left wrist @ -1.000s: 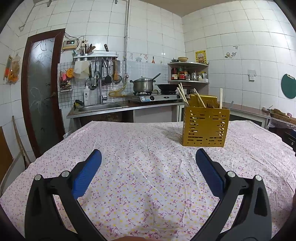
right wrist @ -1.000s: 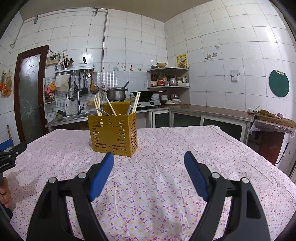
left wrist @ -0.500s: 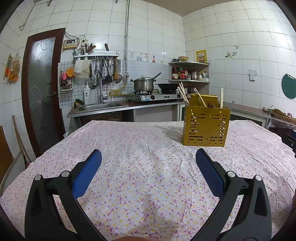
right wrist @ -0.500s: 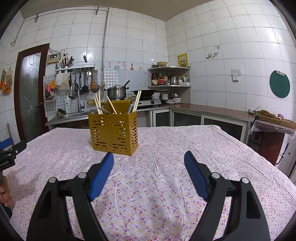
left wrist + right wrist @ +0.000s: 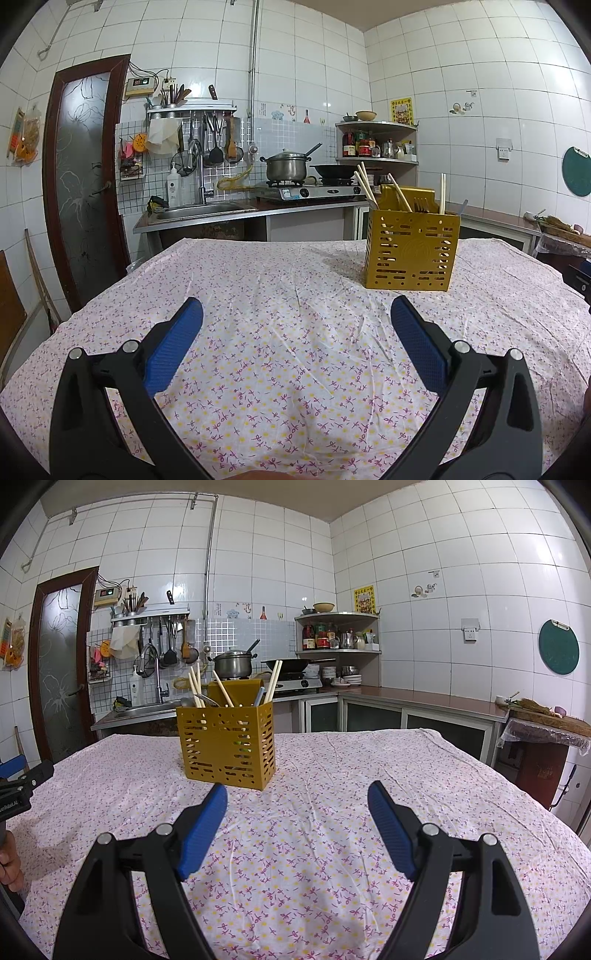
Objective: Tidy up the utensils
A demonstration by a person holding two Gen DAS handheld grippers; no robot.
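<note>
A yellow slotted utensil holder (image 5: 412,251) (image 5: 227,744) stands upright on the flowered tablecloth (image 5: 288,332) (image 5: 332,775). Wooden chopsticks (image 5: 365,186) (image 5: 273,681), a fork (image 5: 419,205) and a spoon (image 5: 201,700) stick out of its top. My left gripper (image 5: 295,314) hovers over the cloth, open, with nothing between its blue pads; the holder is ahead to its right. My right gripper (image 5: 297,794) is also open and empty, with the holder just ahead to its left. The left gripper's tip (image 5: 22,775) and a hand show at the right wrist view's left edge.
Behind the table runs a counter with a sink (image 5: 199,212), a gas stove with a pot (image 5: 286,168) and a wok (image 5: 286,662). A corner shelf (image 5: 338,635) holds jars. A brown door (image 5: 83,177) is at the left, a side table (image 5: 543,720) at the right.
</note>
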